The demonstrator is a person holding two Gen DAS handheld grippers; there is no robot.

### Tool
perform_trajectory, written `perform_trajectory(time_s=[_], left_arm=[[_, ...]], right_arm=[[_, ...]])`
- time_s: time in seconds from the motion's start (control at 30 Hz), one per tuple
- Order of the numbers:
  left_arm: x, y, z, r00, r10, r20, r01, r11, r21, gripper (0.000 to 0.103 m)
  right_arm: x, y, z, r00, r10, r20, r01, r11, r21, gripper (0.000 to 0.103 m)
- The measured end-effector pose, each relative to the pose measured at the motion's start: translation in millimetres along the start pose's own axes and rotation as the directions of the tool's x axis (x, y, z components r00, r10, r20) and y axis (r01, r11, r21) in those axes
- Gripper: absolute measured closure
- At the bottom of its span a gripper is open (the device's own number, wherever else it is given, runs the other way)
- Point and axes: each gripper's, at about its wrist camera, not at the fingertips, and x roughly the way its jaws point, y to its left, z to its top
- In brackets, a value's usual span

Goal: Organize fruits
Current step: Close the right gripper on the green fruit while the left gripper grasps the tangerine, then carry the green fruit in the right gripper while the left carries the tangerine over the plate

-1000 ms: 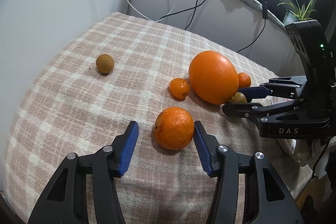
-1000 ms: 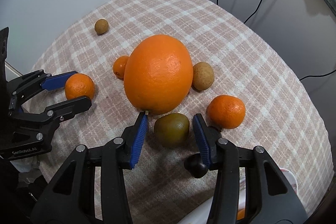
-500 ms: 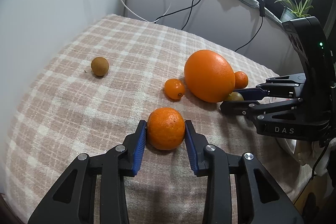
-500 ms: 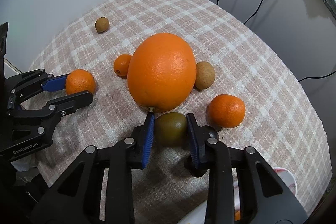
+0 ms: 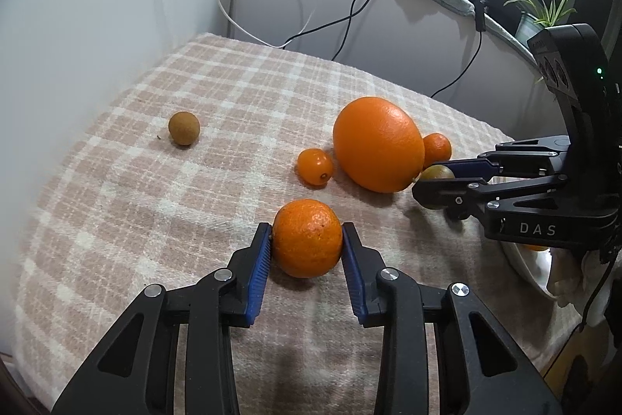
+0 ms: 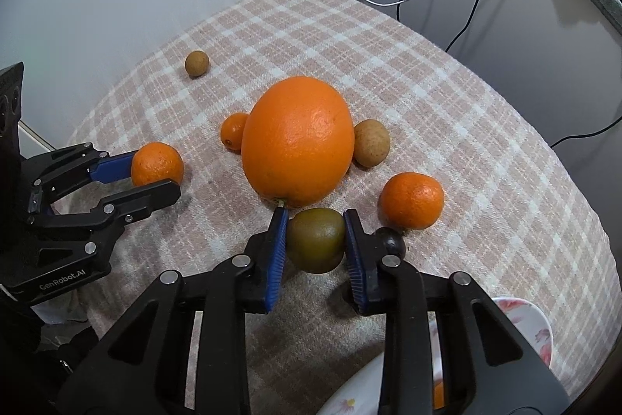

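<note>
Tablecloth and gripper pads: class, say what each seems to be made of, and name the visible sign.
Tablecloth: seemingly woven fabric, matte, in a pink-and-cream plaid; its surface looks fuzzy and it drapes softly over the edge.
Left gripper pads: probably blue rubber or soft plastic, ribbed where they press the mandarin; the arms behind look like black hard plastic.

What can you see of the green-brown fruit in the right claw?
The green-brown fruit is small, rounded and smooth, olive green shading to brown, with a dull sheen. It sits between the blue pads of the right claw, both pressed against its sides. Whether it rests on the plaid cloth or is lifted is unclear. The big orange lies just behind it, very close or touching. In the left wrist view only a sliver shows.
</note>
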Motion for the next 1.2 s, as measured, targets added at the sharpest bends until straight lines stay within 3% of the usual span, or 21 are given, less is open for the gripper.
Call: perform_trajectory(time_s=[0.7,1.2], left_arm=[[-16,-46,6,0.997,-0.066,0.036,0.064,0.996,0.067,0.07],[-15,-112,8,0.986,-0.168,0.017,0.163,0.972,0.171,0.069]], right_arm=[[-54,-23,-29,0.992,0.032,0.12,-0.043,0.995,0.085,0.074],[-101,-80,-76,0.982,-0.032,0.186,-0.01,0.975,0.22,0.074]])
